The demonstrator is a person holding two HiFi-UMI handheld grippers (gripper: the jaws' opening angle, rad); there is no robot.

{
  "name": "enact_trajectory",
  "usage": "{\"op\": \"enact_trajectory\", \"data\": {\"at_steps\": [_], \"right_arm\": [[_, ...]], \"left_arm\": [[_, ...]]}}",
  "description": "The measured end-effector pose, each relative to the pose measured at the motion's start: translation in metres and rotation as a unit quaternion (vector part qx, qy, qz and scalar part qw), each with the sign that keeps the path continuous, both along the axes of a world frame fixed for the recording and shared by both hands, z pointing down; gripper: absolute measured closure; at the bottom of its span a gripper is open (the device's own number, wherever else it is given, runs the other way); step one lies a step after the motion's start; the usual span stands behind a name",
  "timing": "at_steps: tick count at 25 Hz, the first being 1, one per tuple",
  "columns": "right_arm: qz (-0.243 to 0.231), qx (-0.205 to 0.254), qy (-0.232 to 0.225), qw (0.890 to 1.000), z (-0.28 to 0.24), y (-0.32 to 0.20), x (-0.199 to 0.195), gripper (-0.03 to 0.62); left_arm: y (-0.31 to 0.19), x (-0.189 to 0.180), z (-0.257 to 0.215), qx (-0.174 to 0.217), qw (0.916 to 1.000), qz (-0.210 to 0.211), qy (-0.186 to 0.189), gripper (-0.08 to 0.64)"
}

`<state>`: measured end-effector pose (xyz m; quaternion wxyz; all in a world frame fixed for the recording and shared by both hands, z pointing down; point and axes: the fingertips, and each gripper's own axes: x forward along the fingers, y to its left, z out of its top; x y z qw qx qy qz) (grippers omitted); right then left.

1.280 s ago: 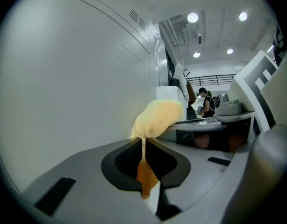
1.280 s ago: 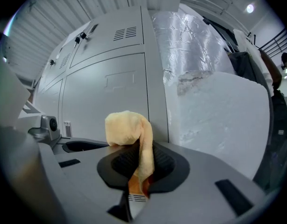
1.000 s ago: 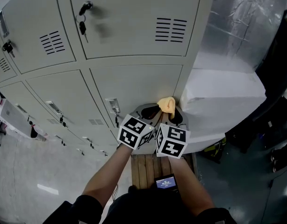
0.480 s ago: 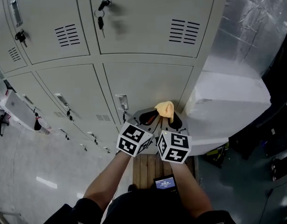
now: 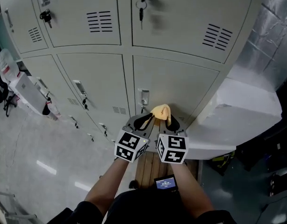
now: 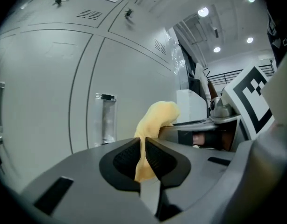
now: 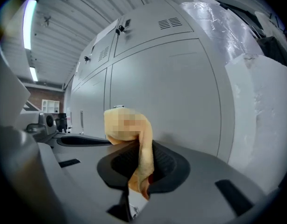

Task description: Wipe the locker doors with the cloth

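Head view, cloth (image 5: 161, 110) clenched in fingers (image 5: 141, 121) of left gripper (image 5: 148, 119), right gripper (image 5: 172, 122)

Cloth (image 5: 161, 111) yellow; locker doors (image 5: 176, 83) pale grey; marker cubes (image 5: 131, 146) black-and-white squares; floor (image 5: 31, 157) grey.

Left claw (image 6: 142, 143) clamps the yellow cloth (image 6: 156, 119).

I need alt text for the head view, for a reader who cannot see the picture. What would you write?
Seen from above, the left claw and the right claw together pinch a small yellow cloth close to a pale grey locker door. Keys hang in the locks of the doors above.
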<state>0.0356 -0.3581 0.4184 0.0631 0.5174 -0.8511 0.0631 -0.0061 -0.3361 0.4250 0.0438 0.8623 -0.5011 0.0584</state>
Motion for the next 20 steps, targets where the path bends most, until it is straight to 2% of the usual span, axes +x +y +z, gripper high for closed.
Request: {"op": "enact_trajectory", "data": {"at_steps": [3,8,20], "right_arm": [[-0.009,-0.008,0.011,1.000,0.012,-0.001,-0.014,0.522],[-0.027,-0.017,0.027,0.999,0.026,-0.004,-0.041,0.522],[-0.018,-0.013,0.038,0.999,0.034,-0.025,-0.070,0.522]], "left_arm": [[0.008,-0.023,0.003,-0.001,0.9997,-0.022,0.010,0.522],[0.018,-0.045,0.003,0.004,0.9992,-0.037,0.017,0.522],[0.026,-0.061,0.005,0.010,0.9988,-0.041,0.024,0.522]]}}
